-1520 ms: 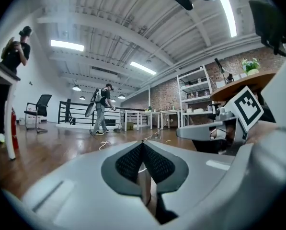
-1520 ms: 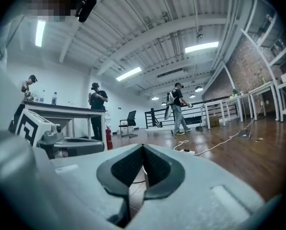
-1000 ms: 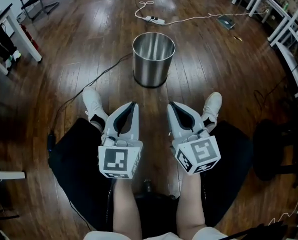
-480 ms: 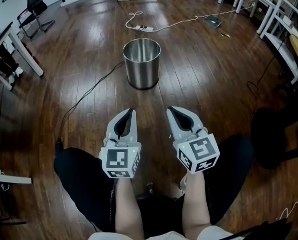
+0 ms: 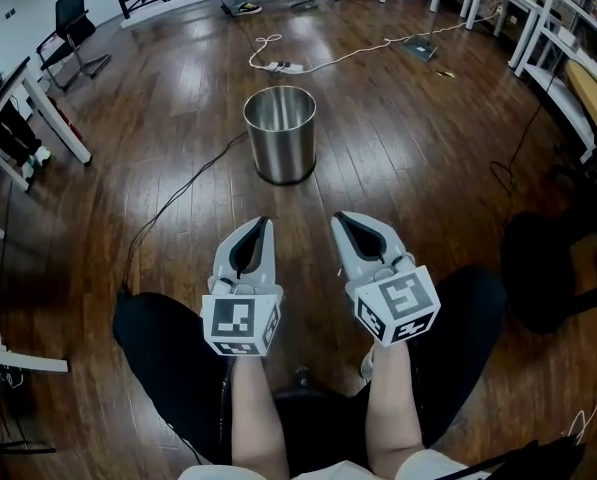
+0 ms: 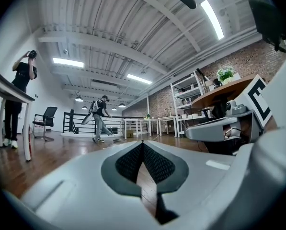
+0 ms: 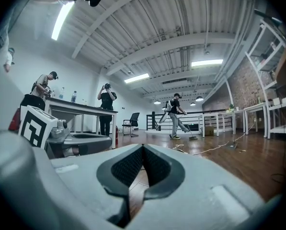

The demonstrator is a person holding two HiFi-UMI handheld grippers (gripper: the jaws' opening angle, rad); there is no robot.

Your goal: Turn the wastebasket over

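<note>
A shiny steel wastebasket [image 5: 280,132] stands upright on the wooden floor ahead, mouth up. Both grippers hang level in front of the person, well short of it and pointing toward it. My left gripper [image 5: 264,222] is shut with nothing held; in the left gripper view its tips [image 6: 142,142] meet. My right gripper [image 5: 338,216] is shut and empty too, its tips [image 7: 143,146] closed in the right gripper view. The wastebasket is hidden behind the jaws in both gripper views.
A black cable [image 5: 178,193] runs across the floor left of the wastebasket. A white power strip with cord [image 5: 283,66] lies beyond it. White desks [image 5: 538,28] line the right side, a table leg [image 5: 63,118] and chair [image 5: 73,18] the left. People stand far off [image 6: 100,119].
Both grippers moved forward, still shut. The view advanced across the floor; the person's shoes left view, and the wastebasket now sits higher and smaller in the head view.
</note>
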